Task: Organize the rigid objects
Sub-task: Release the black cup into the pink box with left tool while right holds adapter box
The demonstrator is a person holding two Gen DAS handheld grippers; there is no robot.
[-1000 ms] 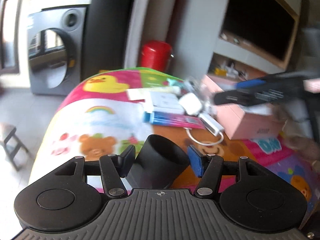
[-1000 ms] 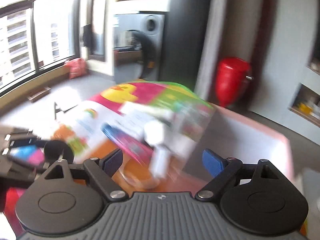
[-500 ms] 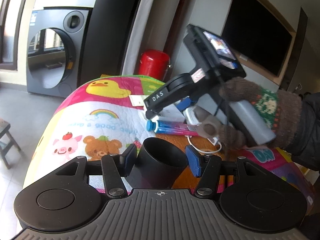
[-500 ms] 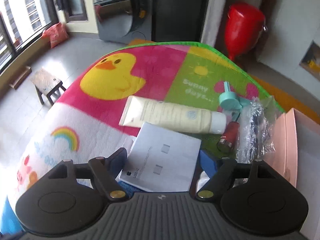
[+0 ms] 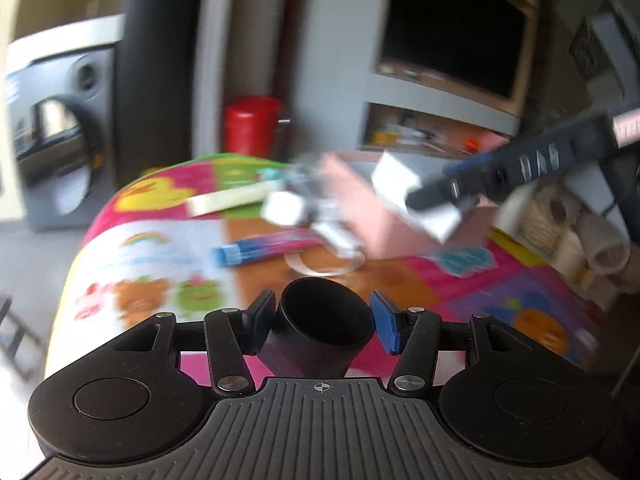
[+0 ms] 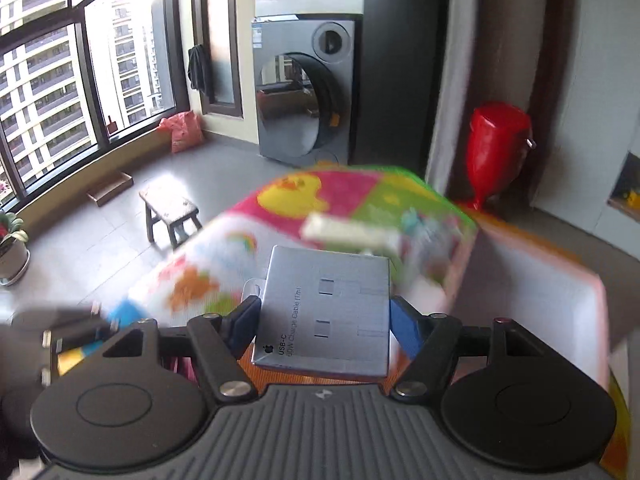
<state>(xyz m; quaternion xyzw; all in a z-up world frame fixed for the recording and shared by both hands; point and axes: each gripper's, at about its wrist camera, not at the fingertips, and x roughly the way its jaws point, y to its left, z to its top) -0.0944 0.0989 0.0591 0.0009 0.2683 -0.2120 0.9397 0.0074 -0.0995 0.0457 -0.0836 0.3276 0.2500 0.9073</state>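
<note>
The right gripper (image 6: 322, 322) is clamping a flat cable box (image 6: 326, 306) by its side edges, above the mat (image 6: 224, 256); it looks light, stiff, slightly slick. The left gripper (image 5: 322, 320) is squeezing a black cup (image 5: 320, 330) at 12 o'clock.

Apparently a home: washing machine (image 6: 306, 92), cartoon play mat (image 5: 168, 248).

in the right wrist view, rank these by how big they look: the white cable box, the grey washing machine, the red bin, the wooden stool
1. White cardboard USB-C cable box, though it only looks largest because the tongs hold it close to the camera.
2. Grey front-loading washing machine.
3. Red plastic bin.
4. Small wooden stool.
</note>
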